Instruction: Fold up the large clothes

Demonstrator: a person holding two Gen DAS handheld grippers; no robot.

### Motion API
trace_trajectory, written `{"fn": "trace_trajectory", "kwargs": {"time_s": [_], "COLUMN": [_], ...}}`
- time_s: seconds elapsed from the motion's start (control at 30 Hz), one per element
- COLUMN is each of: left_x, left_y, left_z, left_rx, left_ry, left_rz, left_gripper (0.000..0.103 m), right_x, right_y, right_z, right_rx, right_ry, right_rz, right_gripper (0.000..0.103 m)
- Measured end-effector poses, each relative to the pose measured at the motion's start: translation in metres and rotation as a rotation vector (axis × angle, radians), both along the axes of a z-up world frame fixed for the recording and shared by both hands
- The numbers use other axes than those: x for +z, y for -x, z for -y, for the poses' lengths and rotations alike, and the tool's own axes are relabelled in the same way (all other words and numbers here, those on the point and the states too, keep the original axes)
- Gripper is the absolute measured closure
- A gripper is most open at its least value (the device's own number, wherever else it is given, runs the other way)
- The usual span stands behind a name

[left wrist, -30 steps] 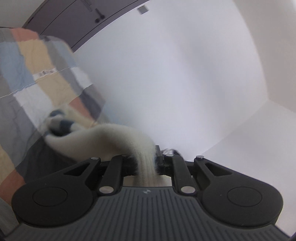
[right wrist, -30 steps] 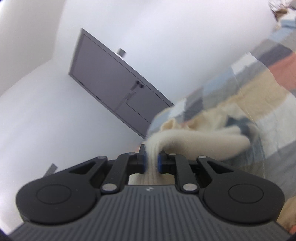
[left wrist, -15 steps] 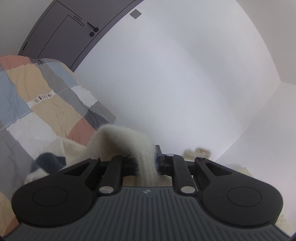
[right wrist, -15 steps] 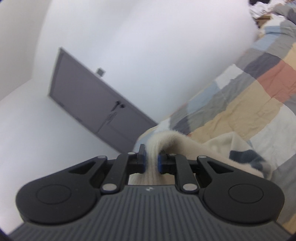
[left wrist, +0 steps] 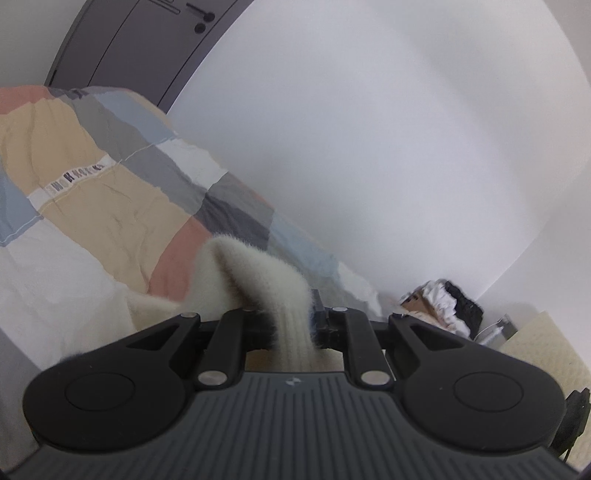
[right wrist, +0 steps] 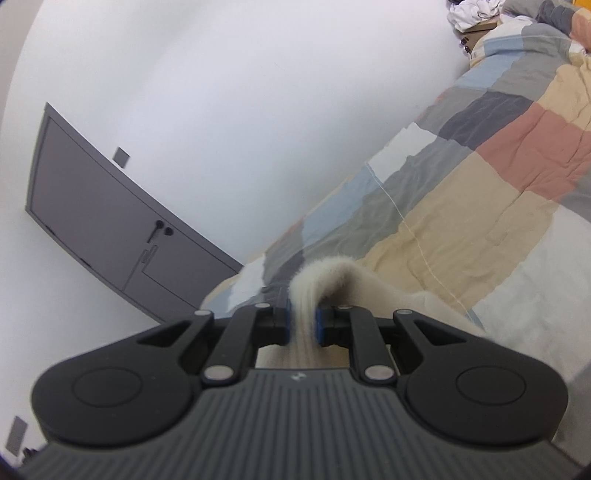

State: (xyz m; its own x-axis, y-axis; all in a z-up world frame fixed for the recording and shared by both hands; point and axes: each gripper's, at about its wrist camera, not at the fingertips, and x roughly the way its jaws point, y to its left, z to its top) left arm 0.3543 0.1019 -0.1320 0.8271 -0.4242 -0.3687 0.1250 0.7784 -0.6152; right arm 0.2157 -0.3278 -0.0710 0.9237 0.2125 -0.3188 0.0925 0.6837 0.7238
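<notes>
A fluffy cream sweater [left wrist: 255, 273] with a ribbed edge lies on a patchwork bed. My left gripper [left wrist: 293, 325] is shut on its ribbed edge, and the cloth arches up from the jaws and drapes down to the left. In the right wrist view my right gripper [right wrist: 302, 323] is shut on another ribbed part of the same sweater [right wrist: 325, 275], pinched between the blue pads [right wrist: 283, 325]. The cloth drapes to the right onto the bed. Most of the sweater is hidden below both grippers.
The patchwork quilt [left wrist: 92, 192] [right wrist: 480, 177] covers the bed along a white wall. A grey door [right wrist: 110, 229] [left wrist: 140, 40] stands at the bed's end. A pile of clothes on a box [left wrist: 443, 306] [right wrist: 476, 14] sits at the other end.
Both grippers, still shut on the sweater, have pulled back and tilted. The sweater's dark-striped part seen earlier has dropped out of view, and more quilt shows.
</notes>
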Motion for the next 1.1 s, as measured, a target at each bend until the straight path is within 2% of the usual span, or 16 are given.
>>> {"fn": "trace_trajectory", "kwargs": {"time_s": [0.07,0.17,0.27,0.4,0.47,0.57,0.73,0.77,0.8,0.83,0.87,0.9,0.93,1.0,1.1], "left_x": [-0.019,-0.043,-0.066,-0.095,-0.11,-0.125,-0.124,-0.122,-0.12,-0.115,-0.111,-0.106,-0.099,-0.09,-0.081], "left_y": [-0.024,-0.057,-0.082,-0.113,-0.126,-0.137,-0.134,-0.132,-0.128,-0.122,-0.117,-0.111,-0.105,-0.096,-0.084], "left_z": [-0.003,-0.005,-0.007,-0.006,-0.004,-0.005,-0.007,-0.007,-0.008,-0.007,-0.006,-0.005,-0.003,0.001,0.009], "left_rx": [0.01,0.001,-0.005,-0.003,-0.006,-0.005,-0.022,-0.027,-0.035,-0.048,-0.058,-0.051,-0.039,-0.059,-0.091], "left_ry": [0.005,0.007,-0.006,-0.025,-0.05,-0.041,-0.018,-0.009,0.002,0.014,0.018,0.001,-0.027,-0.045,-0.056], "left_rz": [-0.047,-0.074,-0.089,-0.136,-0.161,-0.181,-0.186,-0.188,-0.188,-0.183,-0.171,-0.154,-0.139,-0.11,-0.094], "left_gripper": [0.086,0.086,0.086,0.086,0.084,0.083,0.08,0.076,0.066,0.06,0.053,0.052,0.051,0.048,0.048], "right_x": [-0.017,-0.039,-0.052,-0.079,-0.095,-0.113,-0.12,-0.12,-0.119,-0.118,-0.116,-0.114,-0.111,-0.103,-0.093], "right_y": [-0.018,-0.046,-0.075,-0.107,-0.122,-0.138,-0.147,-0.146,-0.145,-0.143,-0.141,-0.138,-0.134,-0.125,-0.11], "right_z": [-0.001,-0.004,-0.01,-0.008,-0.012,-0.014,-0.011,-0.01,-0.01,-0.01,-0.01,-0.011,-0.012,-0.018,-0.028], "right_rx": [-0.014,-0.039,-0.034,-0.028,-0.024,-0.015,-0.006,-0.003,0.002,0.007,0.013,0.021,0.03,0.057,0.095], "right_ry": [-0.005,-0.029,0.057,0.083,0.128,0.157,0.126,0.123,0.12,0.116,0.112,0.109,0.109,0.121,0.149], "right_rz": [-0.027,-0.07,-0.084,-0.078,-0.092,-0.117,-0.129,-0.127,-0.122,-0.115,-0.107,-0.097,-0.088,-0.072,-0.055], "right_gripper": [0.088,0.088,0.087,0.087,0.087,0.087,0.087,0.086,0.084,0.082,0.076,0.068,0.065,0.052,0.052]}}
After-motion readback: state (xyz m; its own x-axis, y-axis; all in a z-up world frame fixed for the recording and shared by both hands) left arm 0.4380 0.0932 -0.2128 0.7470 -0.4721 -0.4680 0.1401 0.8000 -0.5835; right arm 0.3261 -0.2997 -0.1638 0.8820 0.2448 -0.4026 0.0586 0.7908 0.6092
